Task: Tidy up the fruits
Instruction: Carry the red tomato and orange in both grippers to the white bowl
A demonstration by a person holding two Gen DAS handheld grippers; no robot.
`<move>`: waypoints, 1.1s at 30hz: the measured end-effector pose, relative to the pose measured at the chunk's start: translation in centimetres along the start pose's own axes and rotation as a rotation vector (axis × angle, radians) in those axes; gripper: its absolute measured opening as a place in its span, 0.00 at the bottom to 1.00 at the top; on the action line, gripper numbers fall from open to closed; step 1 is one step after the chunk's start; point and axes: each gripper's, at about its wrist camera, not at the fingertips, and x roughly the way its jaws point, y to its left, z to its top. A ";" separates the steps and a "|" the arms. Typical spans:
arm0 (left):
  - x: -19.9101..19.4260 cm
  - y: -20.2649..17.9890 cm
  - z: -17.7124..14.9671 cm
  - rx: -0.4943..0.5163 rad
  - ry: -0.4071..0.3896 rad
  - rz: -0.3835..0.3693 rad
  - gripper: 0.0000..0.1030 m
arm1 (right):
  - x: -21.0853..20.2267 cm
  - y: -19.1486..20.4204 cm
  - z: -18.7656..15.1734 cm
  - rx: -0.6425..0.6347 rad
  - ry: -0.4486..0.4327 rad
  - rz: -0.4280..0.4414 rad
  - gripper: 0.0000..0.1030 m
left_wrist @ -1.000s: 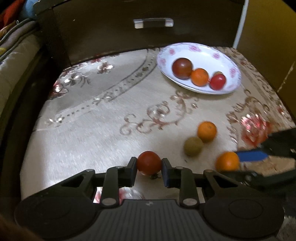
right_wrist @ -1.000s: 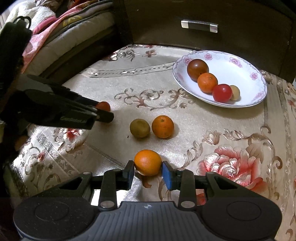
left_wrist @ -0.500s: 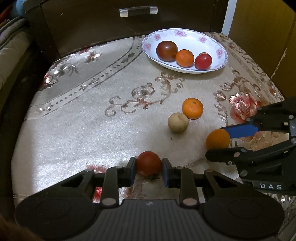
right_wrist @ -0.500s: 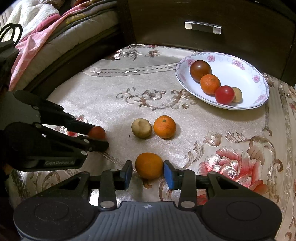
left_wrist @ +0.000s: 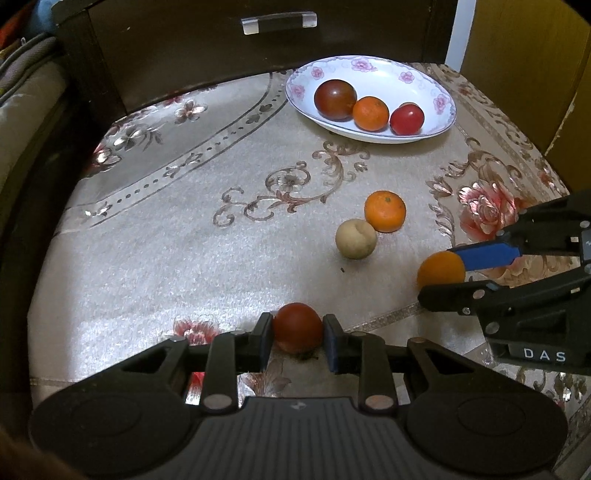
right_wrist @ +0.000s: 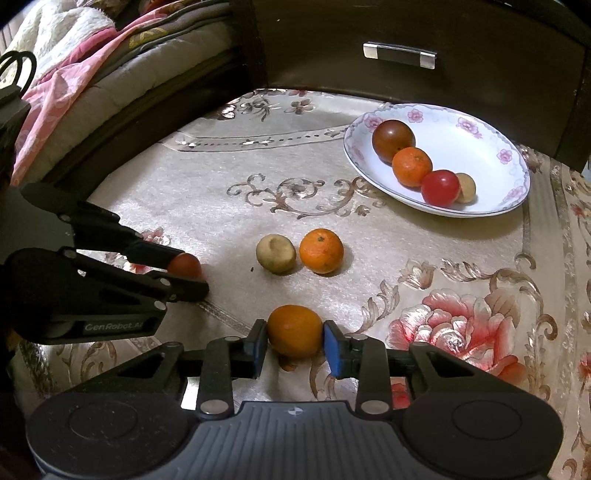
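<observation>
My left gripper is shut on a red tomato, near the table's front edge; it also shows in the right wrist view. My right gripper is shut on an orange, seen in the left wrist view too. A white flowered plate at the back holds a dark tomato, an orange, a red tomato and a small beige fruit. A beige fruit and another orange lie on the cloth.
A floral tablecloth covers the table. A dark wooden drawer front with a metal handle stands behind the plate. Bedding lies to the left. A yellow panel is at the right.
Both grippers have stayed shut on their fruit. The left gripper has drawn back and lifted with the tomato; the right gripper has shifted slightly with its orange.
</observation>
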 end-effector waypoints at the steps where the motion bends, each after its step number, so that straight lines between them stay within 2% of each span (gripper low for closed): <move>1: 0.0 0.0 0.0 -0.001 0.000 0.001 0.36 | 0.0 0.0 0.0 -0.001 0.000 -0.001 0.26; 10: -0.1 -0.3 0.1 0.003 0.001 0.005 0.35 | 0.0 0.1 -0.1 0.007 0.006 0.003 0.26; 17: -0.6 -1.0 1.1 0.006 -0.029 -0.026 0.35 | -0.6 0.1 0.3 0.013 -0.009 0.011 0.26; 33: -0.6 -2.5 7.7 -0.006 -0.132 -0.065 0.35 | -2.6 -3.3 2.8 0.110 -0.110 -0.026 0.26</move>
